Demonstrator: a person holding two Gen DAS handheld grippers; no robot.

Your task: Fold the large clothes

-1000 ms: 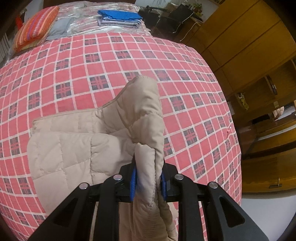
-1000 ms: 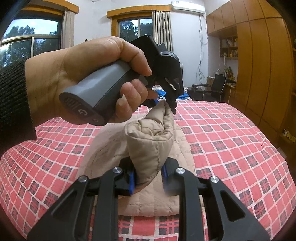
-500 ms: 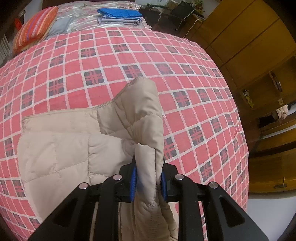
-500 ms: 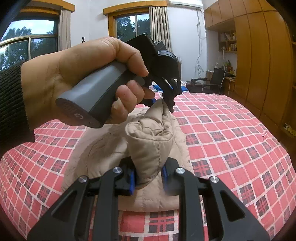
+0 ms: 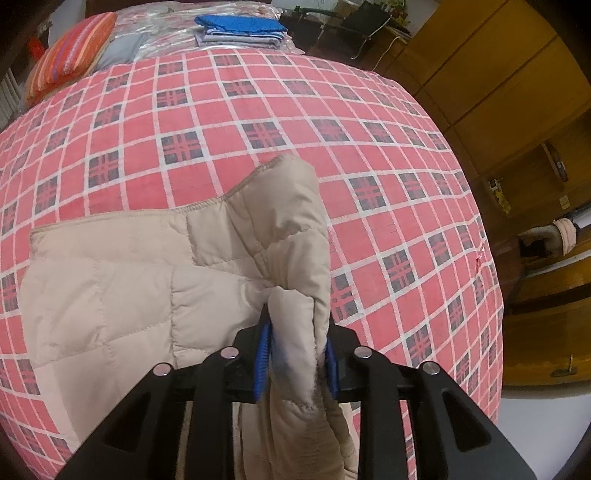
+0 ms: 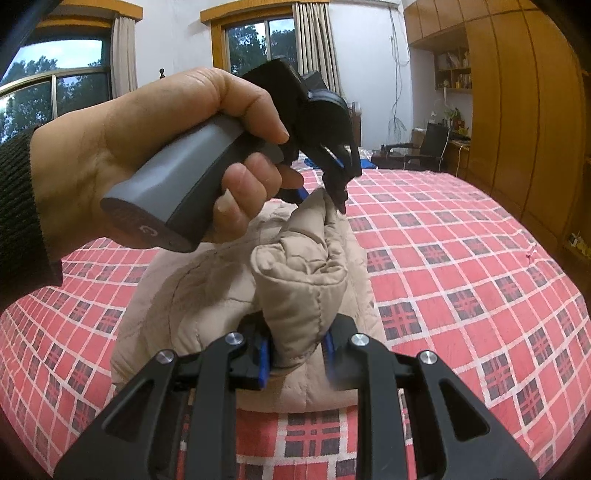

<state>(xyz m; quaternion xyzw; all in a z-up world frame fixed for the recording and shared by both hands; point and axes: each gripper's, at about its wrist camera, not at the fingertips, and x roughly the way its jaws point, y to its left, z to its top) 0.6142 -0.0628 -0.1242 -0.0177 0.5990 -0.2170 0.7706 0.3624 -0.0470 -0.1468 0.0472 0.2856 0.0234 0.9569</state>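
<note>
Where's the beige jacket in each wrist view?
Left wrist: jacket spreads lower left to centre on the plaid bedspread, a fold clamped in the left gripper.
Right wrist: jacket lies centre, a bunched fold clamped in the right gripper at bottom; the left gripper pinches its top.
Shared landmark: the blue folded clothes, top centre in the left view, partly hidden behind the left gripper in the right.

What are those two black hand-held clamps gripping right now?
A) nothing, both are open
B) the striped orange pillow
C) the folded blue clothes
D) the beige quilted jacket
D: the left gripper and the right gripper each pinch a bunched part of the beige quilted jacket between blue-padded fingers, above the red checked bedspread.
</note>
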